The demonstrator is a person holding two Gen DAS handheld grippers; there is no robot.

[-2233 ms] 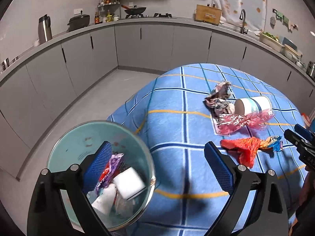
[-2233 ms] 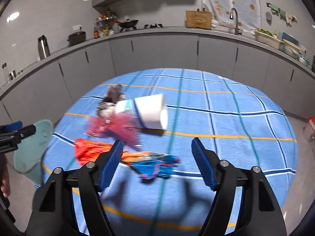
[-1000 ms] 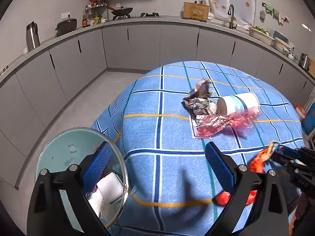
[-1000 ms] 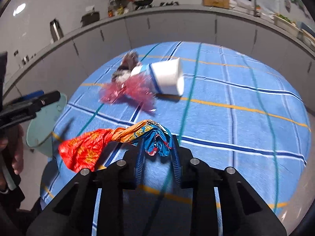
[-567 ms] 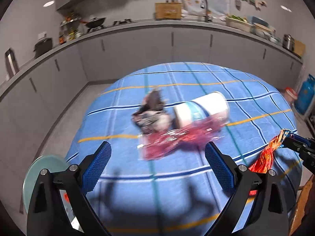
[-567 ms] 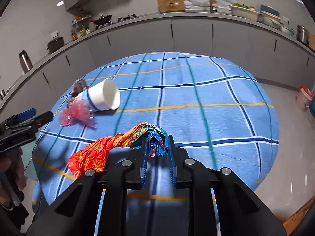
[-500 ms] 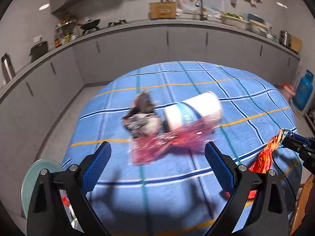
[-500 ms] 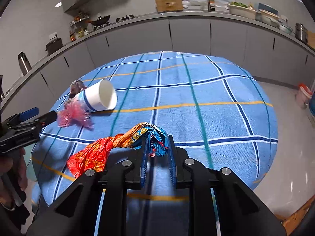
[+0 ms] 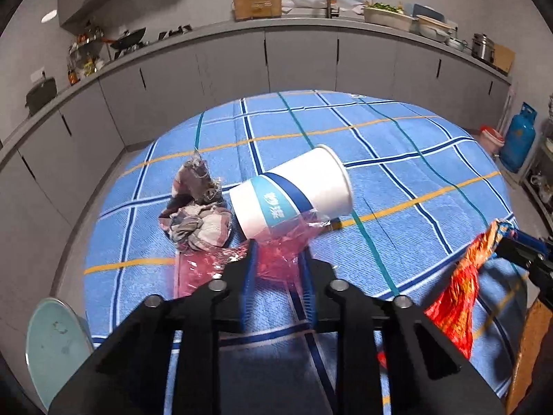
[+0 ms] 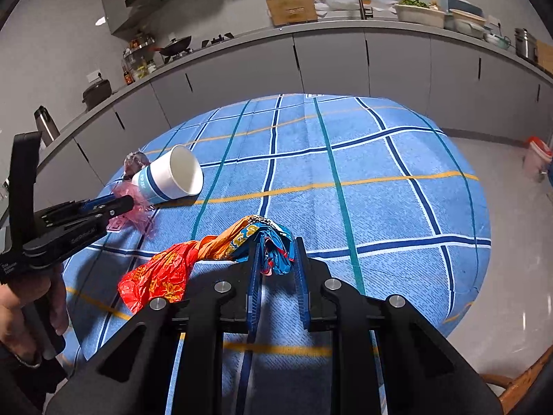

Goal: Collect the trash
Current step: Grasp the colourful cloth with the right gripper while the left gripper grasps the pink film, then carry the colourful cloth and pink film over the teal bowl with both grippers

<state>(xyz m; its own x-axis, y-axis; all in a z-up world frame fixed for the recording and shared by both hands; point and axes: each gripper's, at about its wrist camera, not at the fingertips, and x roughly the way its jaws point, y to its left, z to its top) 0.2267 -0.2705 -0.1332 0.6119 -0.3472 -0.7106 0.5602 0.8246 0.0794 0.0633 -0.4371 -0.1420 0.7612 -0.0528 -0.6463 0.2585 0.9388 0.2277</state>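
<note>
My left gripper (image 9: pixel 276 254) is closing its jaws, and the pink plastic wrapper (image 9: pixel 214 266) is pinched between them on the blue checked tablecloth (image 9: pixel 397 159). A white and blue paper cup (image 9: pixel 293 190) lies on its side on that wrapper's far end. A crumpled brown and grey wrapper (image 9: pixel 197 221) sits left of the cup. My right gripper (image 10: pixel 276 252) is shut on the blue end of an orange and blue wrapper (image 10: pixel 166 269), which hangs to its left. From the right wrist view, the left gripper (image 10: pixel 124 204) touches the pink wrapper (image 10: pixel 134 212) beside the cup (image 10: pixel 172 176).
A teal bin (image 9: pixel 52 339) stands on the floor at the table's lower left. A blue gas cylinder (image 9: pixel 518 138) and a red-lidded container (image 10: pixel 535 155) stand on the floor to the right. Grey cabinets (image 9: pixel 300 58) curve behind. A hand (image 10: pixel 31 311) holds the left gripper.
My left gripper swung from over the bin to the trash pile, and its wide jaws came together on the pink wrapper. The right gripper took hold of the orange wrapper and lifted it.
</note>
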